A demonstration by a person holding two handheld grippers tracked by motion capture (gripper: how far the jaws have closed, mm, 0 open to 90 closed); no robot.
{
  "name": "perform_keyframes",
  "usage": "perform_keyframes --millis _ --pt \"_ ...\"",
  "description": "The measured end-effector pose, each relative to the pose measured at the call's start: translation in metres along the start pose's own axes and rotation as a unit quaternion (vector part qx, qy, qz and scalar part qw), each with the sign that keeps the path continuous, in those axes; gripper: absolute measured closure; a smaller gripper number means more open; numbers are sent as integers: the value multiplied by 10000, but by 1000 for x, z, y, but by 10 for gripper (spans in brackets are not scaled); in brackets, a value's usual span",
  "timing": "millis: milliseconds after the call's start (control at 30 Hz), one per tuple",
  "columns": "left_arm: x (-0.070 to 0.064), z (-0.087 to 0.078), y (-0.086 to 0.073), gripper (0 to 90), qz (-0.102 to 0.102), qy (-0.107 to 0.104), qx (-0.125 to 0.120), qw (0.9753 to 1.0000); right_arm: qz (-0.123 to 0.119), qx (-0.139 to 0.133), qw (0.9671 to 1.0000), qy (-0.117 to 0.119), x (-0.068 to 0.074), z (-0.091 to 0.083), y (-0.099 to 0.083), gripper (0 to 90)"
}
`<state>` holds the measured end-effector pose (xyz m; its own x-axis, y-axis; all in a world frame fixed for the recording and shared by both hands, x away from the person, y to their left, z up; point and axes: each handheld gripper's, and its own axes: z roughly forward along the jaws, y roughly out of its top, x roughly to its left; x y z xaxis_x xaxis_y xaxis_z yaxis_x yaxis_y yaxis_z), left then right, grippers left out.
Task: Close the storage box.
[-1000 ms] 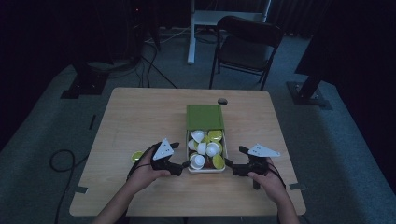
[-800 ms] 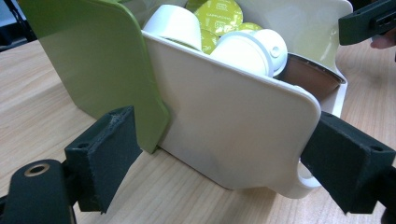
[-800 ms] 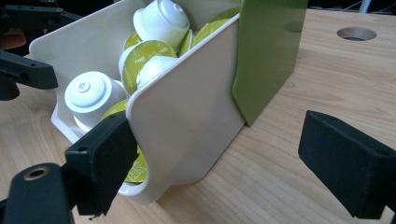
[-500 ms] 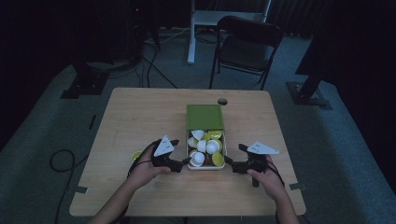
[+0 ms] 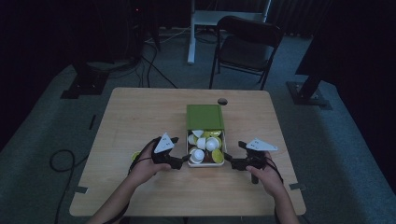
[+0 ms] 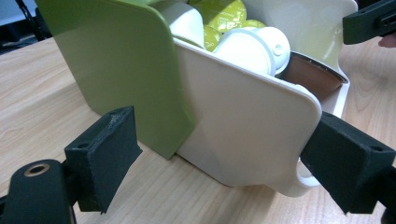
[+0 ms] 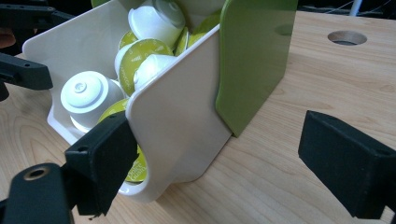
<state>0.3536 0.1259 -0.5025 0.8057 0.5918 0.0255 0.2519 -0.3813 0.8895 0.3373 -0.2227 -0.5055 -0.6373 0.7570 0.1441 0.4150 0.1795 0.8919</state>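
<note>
A green box sleeve (image 5: 204, 116) lies mid-table with its white drawer (image 5: 206, 163) pulled toward me, full of white and yellow-green capsules (image 5: 206, 144). My left gripper (image 5: 183, 161) is open at the drawer's left front corner. In the left gripper view, the drawer wall (image 6: 252, 121) and the sleeve (image 6: 116, 60) lie between my left gripper's (image 6: 229, 161) spread jaws. My right gripper (image 5: 229, 162) is open at the drawer's right front corner. In the right gripper view, my right gripper (image 7: 229, 165) has one jaw beside the drawer wall (image 7: 177, 126) and the other over bare wood, with the sleeve (image 7: 252, 51) between.
A round cable hole (image 5: 222, 101) sits in the wooden table (image 5: 140, 116) behind the box. A small yellow-green thing (image 5: 135, 155) lies by my left hand. A dark chair (image 5: 247, 42) and stands with cables are on the floor beyond the table.
Both grippers have crept slightly forward, closer to the drawer's front corners. The box and drawer have not moved.
</note>
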Motion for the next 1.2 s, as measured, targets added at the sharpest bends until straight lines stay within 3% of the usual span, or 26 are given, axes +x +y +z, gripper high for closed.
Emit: perform_keyframes --millis 767,1200 --pt "12 6 8 135 -4 125 -30 9999 120 -33 9998 -158 -7 10 10 107" --pt "17 9 12 134 49 180 13 9998 62 3 9997 -244 -11 15 16 108"
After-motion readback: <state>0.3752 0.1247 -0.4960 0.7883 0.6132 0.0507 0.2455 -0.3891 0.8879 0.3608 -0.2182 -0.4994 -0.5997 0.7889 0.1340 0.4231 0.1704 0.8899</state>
